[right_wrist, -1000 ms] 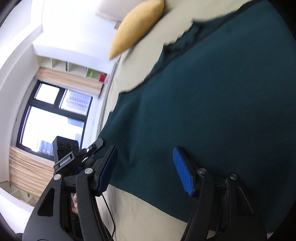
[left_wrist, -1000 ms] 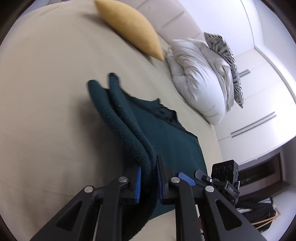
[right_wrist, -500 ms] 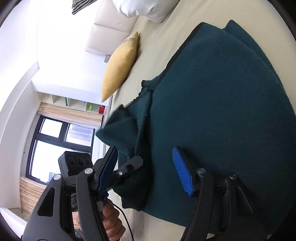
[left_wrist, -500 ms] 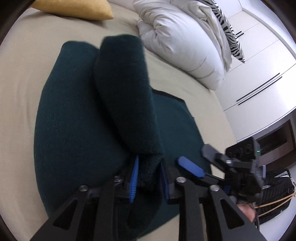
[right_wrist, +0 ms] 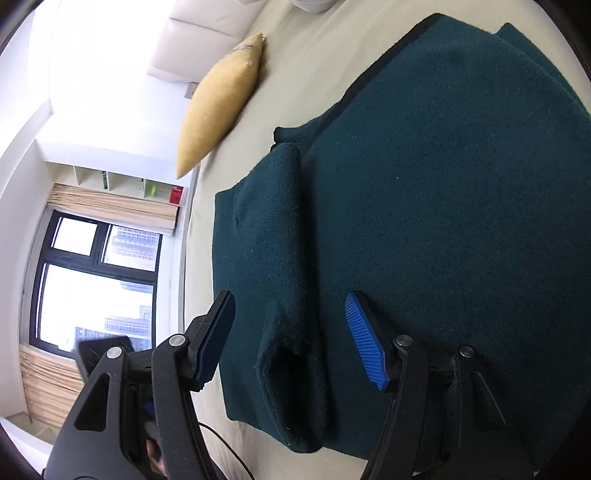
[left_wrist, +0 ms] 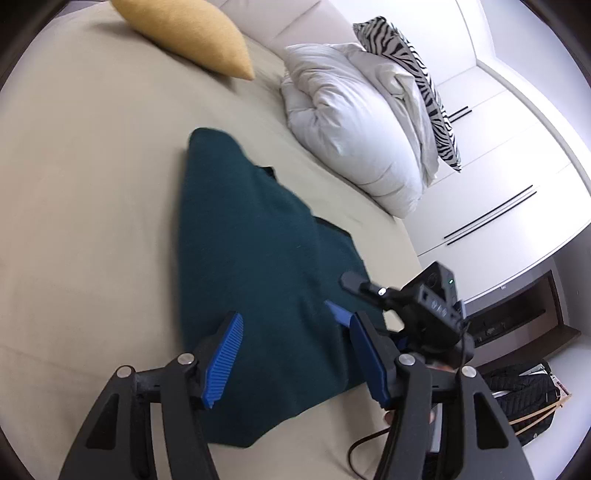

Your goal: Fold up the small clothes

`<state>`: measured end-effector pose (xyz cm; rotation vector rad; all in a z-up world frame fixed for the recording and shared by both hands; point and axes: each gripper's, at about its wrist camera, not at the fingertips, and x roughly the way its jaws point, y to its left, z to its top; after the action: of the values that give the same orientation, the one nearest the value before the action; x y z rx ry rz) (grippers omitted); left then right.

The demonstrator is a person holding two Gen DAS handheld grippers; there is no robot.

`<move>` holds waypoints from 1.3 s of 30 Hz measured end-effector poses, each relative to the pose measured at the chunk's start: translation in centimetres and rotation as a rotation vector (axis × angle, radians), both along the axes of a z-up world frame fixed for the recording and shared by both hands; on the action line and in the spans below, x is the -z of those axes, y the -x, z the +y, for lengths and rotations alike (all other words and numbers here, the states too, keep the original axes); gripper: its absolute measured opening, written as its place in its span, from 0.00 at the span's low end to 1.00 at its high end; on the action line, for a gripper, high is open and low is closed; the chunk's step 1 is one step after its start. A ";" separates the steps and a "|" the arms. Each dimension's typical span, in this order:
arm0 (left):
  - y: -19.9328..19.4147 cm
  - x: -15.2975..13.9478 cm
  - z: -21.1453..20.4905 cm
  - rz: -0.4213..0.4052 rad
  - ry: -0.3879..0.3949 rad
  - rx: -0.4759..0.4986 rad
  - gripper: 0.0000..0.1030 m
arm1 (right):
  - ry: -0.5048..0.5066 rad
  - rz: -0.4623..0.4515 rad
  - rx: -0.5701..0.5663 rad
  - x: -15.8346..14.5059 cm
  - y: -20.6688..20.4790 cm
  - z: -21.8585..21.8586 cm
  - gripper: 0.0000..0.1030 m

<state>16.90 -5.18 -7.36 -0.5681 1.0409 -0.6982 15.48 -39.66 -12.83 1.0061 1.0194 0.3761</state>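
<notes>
Dark teal knitted sweater (left_wrist: pixel 258 266) spread flat on the beige-sheeted bed (left_wrist: pixel 85 192), well short of the head edge, with one sleeve (right_wrist: pixel 280 266) folded lengthwise over the body and its open cuff lying toward the near edge. Left hand-held gripper (left_wrist: pixel 291 350) released, jaws just opened, blue ribbed pads apart above the sweater's near hem with nothing pinched between them. Right hand-held gripper (right_wrist: pixel 291 343) likewise released, jaws wide, straddling the folded sleeve's cuff without pressing on it. In the left wrist view, right hand-held gripper's black body and camera just beyond the sweater's right side. Mustard-yellow cushion (left_wrist: pixel 184 33) toward the head edge of the bed. Beside it a rumpled white duvet (left_wrist: pixel 354 125) bundled near the head corner, a zebra-striped pillow (left_wrist: pixel 417 74) leaning behind. Dark-framed window (right_wrist: pixel 92 273) with beige blinds beyond the bed's far side.
</notes>
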 end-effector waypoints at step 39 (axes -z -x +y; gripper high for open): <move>1.4 0.4 -2.9 -0.011 -0.078 0.050 0.61 | 0.284 0.040 -0.018 -3.0 3.2 -7.7 0.11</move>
<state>15.49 -8.04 -7.75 -0.4714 1.0706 -0.7007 12.28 -47.33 -9.79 0.7516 1.0846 0.2180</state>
